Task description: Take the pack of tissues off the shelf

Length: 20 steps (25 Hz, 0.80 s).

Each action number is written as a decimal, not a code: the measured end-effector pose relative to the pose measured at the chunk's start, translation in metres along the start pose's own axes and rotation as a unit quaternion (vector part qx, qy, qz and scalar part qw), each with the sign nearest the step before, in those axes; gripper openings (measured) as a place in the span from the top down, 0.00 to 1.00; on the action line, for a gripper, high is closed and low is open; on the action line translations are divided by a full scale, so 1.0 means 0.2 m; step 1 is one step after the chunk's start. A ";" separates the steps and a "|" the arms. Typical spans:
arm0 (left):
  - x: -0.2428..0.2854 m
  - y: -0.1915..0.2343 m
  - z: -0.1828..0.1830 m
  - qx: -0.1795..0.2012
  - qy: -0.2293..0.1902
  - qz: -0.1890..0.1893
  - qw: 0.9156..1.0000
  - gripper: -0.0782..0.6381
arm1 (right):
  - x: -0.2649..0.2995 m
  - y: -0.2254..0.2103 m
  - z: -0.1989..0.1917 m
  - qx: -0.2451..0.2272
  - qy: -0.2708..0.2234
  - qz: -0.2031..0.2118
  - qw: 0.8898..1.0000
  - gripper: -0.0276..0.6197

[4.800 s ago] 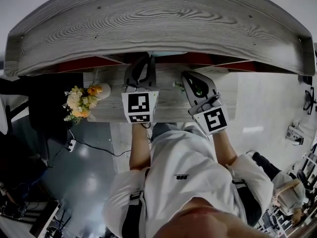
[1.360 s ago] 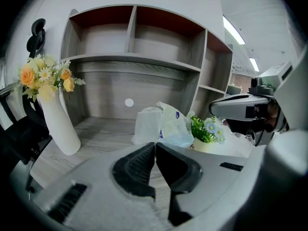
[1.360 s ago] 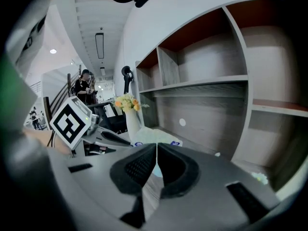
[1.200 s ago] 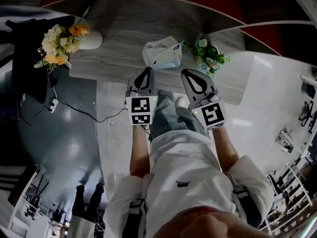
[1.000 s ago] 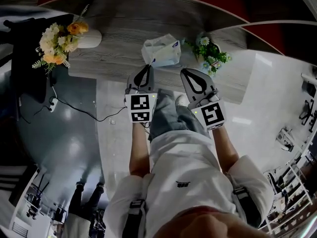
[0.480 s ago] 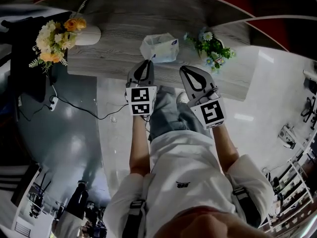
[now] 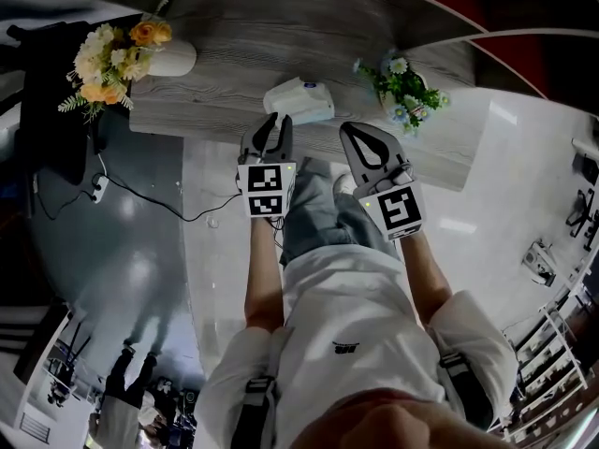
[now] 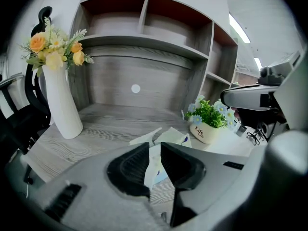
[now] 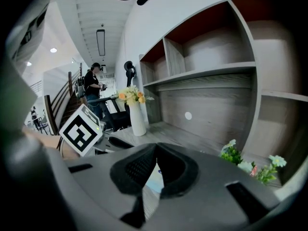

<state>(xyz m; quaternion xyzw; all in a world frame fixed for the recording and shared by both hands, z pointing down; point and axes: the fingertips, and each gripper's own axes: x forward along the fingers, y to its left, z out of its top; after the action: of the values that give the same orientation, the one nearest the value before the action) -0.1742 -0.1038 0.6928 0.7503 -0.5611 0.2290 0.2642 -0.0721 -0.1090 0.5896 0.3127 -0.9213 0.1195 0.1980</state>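
The pack of tissues (image 7: 299,99), white with blue print, lies low over the grey wooden desk top (image 7: 234,45) near its front edge. My left gripper (image 7: 272,118) meets the pack's near edge. In the left gripper view the pack (image 8: 171,137) shows just past the left gripper (image 8: 154,146), and white wrapper fills the narrow gap between the jaws, so they are shut on it. My right gripper (image 7: 350,129) hovers to the right of the pack, shut and empty. The right gripper (image 9: 157,146) shows the pack (image 9: 153,179) only through the slit below its tips.
A white vase (image 7: 170,59) of yellow and orange flowers stands at the desk's left. A small potted plant (image 7: 404,87) sits to the right of the pack. Open shelf compartments (image 8: 139,40) rise behind the desk. A black chair (image 7: 56,110) and a floor cable (image 7: 159,213) lie to the left.
Both grippers have come out from under the shelf. The pack, held raised in the left gripper a second ago, has come down flat near the desk's front edge.
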 end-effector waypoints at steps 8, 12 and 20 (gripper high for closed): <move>-0.10 0.01 0.05 -0.003 -0.019 0.009 1.000 0.78 | 0.02 0.04 0.00 -0.007 0.003 0.006 1.000 0.92; -0.14 0.00 0.07 -0.001 -0.026 0.012 1.000 0.78 | 0.03 0.05 0.00 -0.009 0.003 0.013 1.000 0.92; -0.19 0.03 0.11 0.003 -0.033 0.023 0.999 0.78 | 0.03 0.06 0.03 -0.018 0.003 0.021 1.000 0.92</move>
<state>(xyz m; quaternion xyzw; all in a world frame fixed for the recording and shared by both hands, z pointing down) -0.1888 -0.0921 0.6522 0.7448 -0.5863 0.2118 0.2379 -0.0860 -0.1044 0.5862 0.2889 -0.9292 0.1077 0.2036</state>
